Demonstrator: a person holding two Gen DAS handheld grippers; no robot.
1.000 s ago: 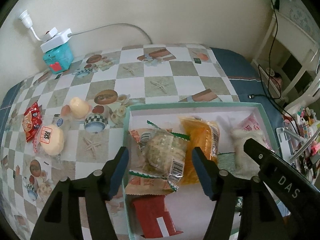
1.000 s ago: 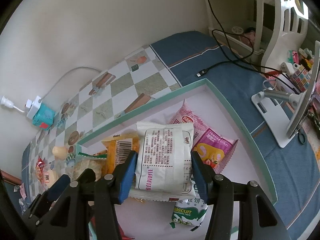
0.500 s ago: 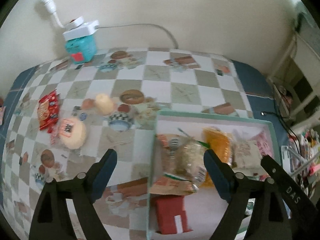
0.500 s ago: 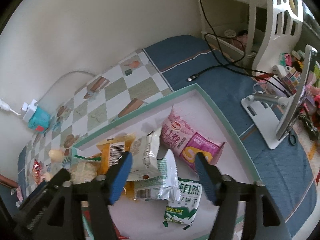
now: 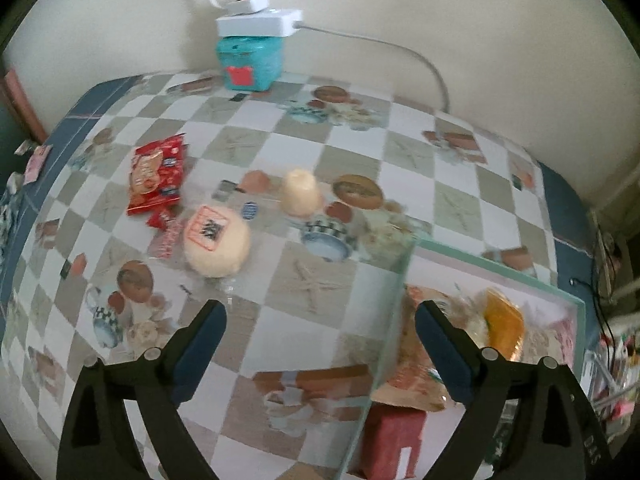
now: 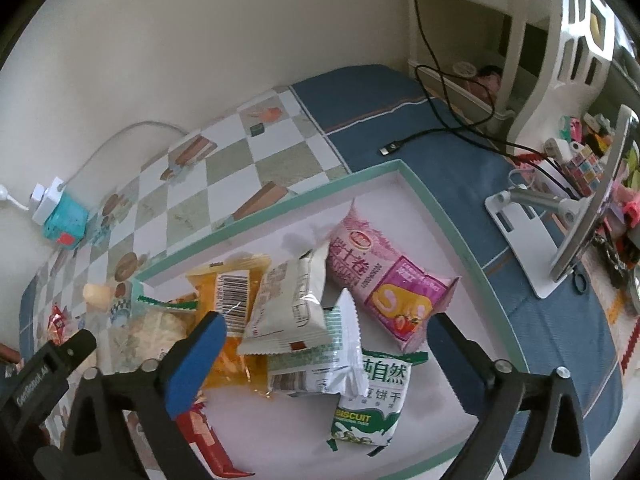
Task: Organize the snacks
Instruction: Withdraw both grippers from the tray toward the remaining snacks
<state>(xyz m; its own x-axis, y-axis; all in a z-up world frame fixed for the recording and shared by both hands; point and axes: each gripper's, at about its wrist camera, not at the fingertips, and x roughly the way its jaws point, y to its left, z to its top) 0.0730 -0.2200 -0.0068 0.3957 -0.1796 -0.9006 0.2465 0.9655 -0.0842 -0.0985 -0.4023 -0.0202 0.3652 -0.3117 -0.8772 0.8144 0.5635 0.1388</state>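
1. Both grippers are opening: the left gripper [image 5: 318,330] spreads its jaws over the tabletop [image 5: 404,152] and the box's left rim, pressing on nothing.
2. Over the box [image 6: 424,192], the right gripper [image 6: 326,346] hangs with jaws widening; a white packet [image 6: 292,300] lies between them, untouched by the pads.
3. Inside the box, a pink roll packet [image 6: 384,276] lies toward its right wall, an orange packet [image 6: 236,300] toward its left.
4. Outside it, a red packet [image 5: 156,174] and a round bun [image 5: 218,240] sit toward the tabletop's left edge.
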